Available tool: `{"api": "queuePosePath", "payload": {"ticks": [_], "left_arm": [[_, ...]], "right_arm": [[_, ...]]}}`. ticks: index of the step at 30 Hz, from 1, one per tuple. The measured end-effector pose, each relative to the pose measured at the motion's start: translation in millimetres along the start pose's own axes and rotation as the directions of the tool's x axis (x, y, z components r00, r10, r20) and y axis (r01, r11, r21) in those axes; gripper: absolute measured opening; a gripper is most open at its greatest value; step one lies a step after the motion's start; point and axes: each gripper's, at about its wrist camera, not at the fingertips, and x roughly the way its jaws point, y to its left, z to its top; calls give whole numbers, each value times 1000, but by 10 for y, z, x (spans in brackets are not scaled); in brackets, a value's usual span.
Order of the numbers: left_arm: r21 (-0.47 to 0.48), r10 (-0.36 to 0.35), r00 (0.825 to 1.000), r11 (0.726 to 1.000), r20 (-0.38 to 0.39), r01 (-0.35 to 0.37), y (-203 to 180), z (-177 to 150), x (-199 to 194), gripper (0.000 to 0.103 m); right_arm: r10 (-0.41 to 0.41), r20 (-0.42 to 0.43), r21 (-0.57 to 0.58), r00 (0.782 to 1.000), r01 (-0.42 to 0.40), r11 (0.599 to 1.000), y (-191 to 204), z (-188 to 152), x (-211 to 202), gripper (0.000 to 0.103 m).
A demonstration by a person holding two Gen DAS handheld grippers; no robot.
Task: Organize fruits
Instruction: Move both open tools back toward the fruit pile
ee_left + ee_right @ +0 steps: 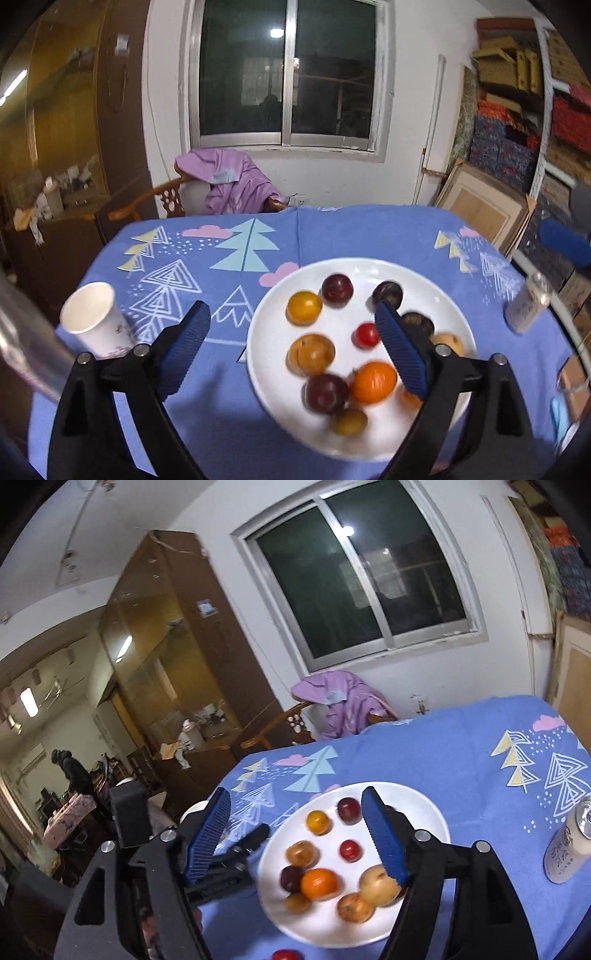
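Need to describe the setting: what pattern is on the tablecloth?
Blue tablecloth with trees, triangular peaks and pink clouds; clearest in the left wrist view.

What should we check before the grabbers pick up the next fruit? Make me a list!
1. Left gripper open and empty: ok, blue fingers wide apart, nothing between them.
2. Right gripper open and empty: ok.
3. Fruits on the white plate: ok, the big orange sits among plums and others.
4. Any fruit off the plate: not ok, a red fruit lies on the tablecloth by the plate's near edge.
5. Paper cup and can out of the way: ok, both stand apart from the plate.
6. Where the fruits should go: cannot tell.
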Motion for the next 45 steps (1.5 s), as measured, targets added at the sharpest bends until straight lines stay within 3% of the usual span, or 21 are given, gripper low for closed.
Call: {"api": "queuePosePath", "payload": {"ticks": [4,9,15,18,23,26,32,35,38,42,45], "left_arm": [[63,31,997,998,-65,-26,-93,-293,-222,89],[17,-36,990,999,-139,39,-9,-839,-533,89],[-45,-80,967,996,-243,71,111,-1345,-624,89],[-4,-78,968,997,-239,79,44,-1373,-618,89],[63,-81,958,993,-277,103,-90,-1427,-497,89],[55,-106,954,990,-279,126,-81,-1431,-490,91],[123,-126,955,979,-268,164,-253,-1443,-535,91],[195,-76,961,972,-265,130,-372,-1500,-498,93],[171,-75,961,977,-267,124,-322,-1473,-438,96],[160,51,972,987,-229,-14,-75,-1412,-428,97],[71,50,965,997,-258,-33,195,-1385,-395,97]], "right_arm": [[-18,-69,-33,997,15,999,167,-218,-140,74],[-116,-134,-52,984,110,993,55,-640,-436,74],[-130,-237,108,963,159,981,-480,-1142,-599,77],[-109,-245,164,964,151,975,-609,-1190,-590,77],[-88,-247,161,965,131,978,-576,-1198,-567,78],[-94,-252,149,963,134,980,-551,-1194,-532,79],[-97,-263,161,960,143,976,-596,-1205,-523,80],[-98,-260,168,961,145,975,-607,-1209,-532,80],[-98,-262,171,960,146,974,-612,-1214,-531,80],[-97,-265,173,959,146,974,-610,-1213,-521,80],[-95,-264,176,960,145,974,-616,-1209,-522,80]]}}
